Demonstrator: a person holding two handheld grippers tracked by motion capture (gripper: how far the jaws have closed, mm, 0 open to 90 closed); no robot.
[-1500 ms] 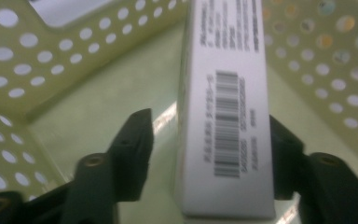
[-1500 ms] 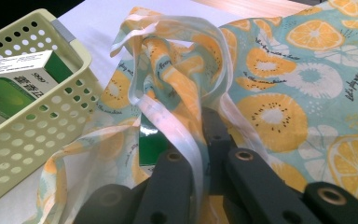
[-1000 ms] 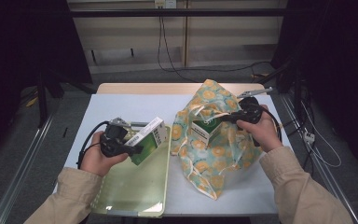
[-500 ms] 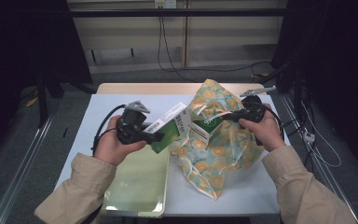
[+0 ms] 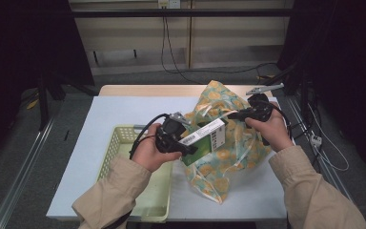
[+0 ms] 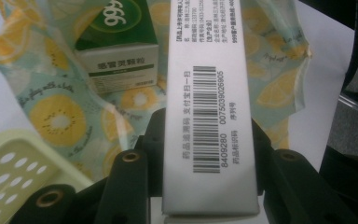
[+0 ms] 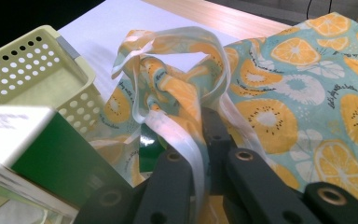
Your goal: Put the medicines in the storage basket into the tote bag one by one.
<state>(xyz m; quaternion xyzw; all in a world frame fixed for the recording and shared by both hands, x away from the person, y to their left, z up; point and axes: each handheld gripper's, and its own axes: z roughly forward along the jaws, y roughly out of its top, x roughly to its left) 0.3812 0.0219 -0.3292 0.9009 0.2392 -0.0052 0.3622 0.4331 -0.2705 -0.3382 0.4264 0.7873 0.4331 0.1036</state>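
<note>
My left gripper (image 5: 194, 144) is shut on a green-and-white medicine box (image 5: 206, 138) and holds it level at the mouth of a citrus-print bag (image 5: 226, 160). In the left gripper view the box's barcode side (image 6: 209, 107) runs up between the jaws of the left gripper (image 6: 209, 161). A second green-and-white box (image 6: 117, 51) lies inside the bag (image 6: 56, 112). My right gripper (image 5: 234, 114) is at the bag's top right. In the right gripper view that gripper (image 7: 206, 140) is shut on the bag's pale handle strip (image 7: 175, 126), lifting the rim.
A pale yellow-green perforated basket (image 5: 119, 143) sits on the white table mat (image 5: 124, 112) to the left of the bag; its corner (image 7: 28, 70) is close to the bag's mouth. Cables trail over the floor behind the table.
My left gripper has carried the box from above the basket rightward to the bag's opening. The right gripper has stayed put, holding the bag's handle.
</note>
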